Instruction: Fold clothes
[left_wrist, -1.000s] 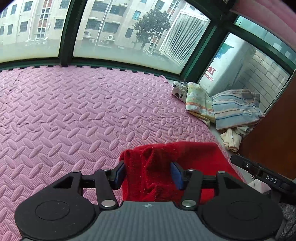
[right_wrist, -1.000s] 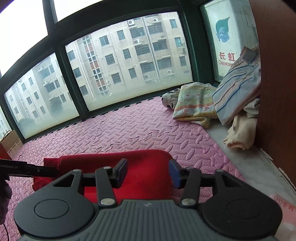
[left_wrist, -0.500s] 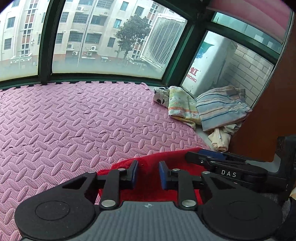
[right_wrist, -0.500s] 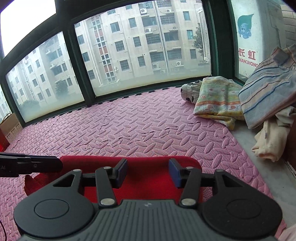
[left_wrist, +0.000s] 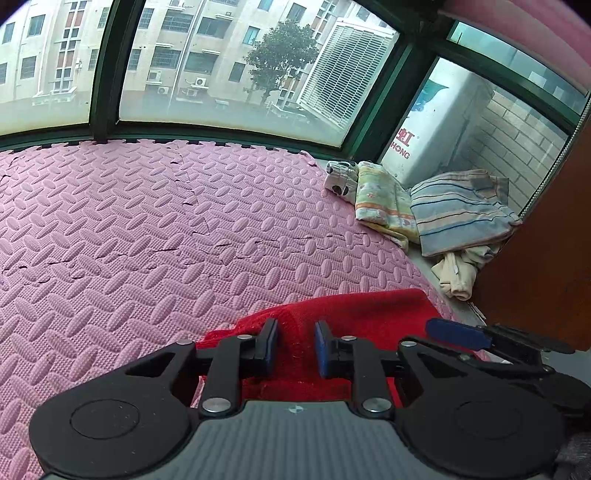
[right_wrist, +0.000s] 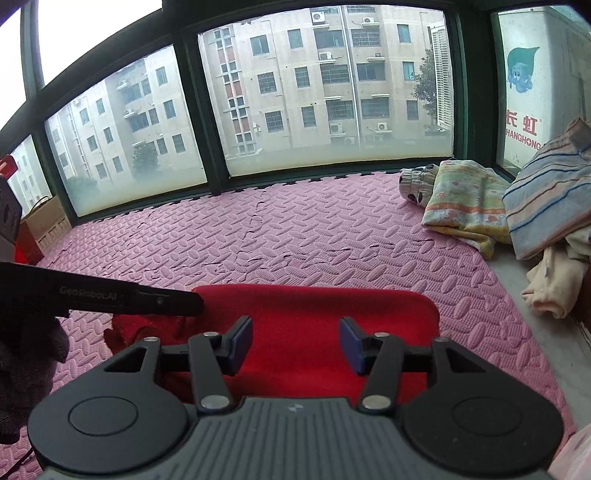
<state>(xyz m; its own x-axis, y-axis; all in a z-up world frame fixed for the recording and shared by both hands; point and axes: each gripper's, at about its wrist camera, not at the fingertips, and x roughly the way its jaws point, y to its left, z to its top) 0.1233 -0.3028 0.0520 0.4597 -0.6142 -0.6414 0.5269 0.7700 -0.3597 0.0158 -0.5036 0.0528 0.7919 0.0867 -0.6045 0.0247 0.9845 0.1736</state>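
- Left wrist view: left gripper (left_wrist: 295, 345) has just been closing, jaws now narrow, a raised fold of the red garment (left_wrist: 354, 314) pinched between the pads. Garment lies on the pink foam mat (left_wrist: 147, 236), directly under and ahead of the gripper.
- Right wrist view: right gripper (right_wrist: 295, 341) stands apart, jaws just opening slightly, hovering over the garment's flat middle, nothing gripped. Left gripper's finger at the garment's left edge.
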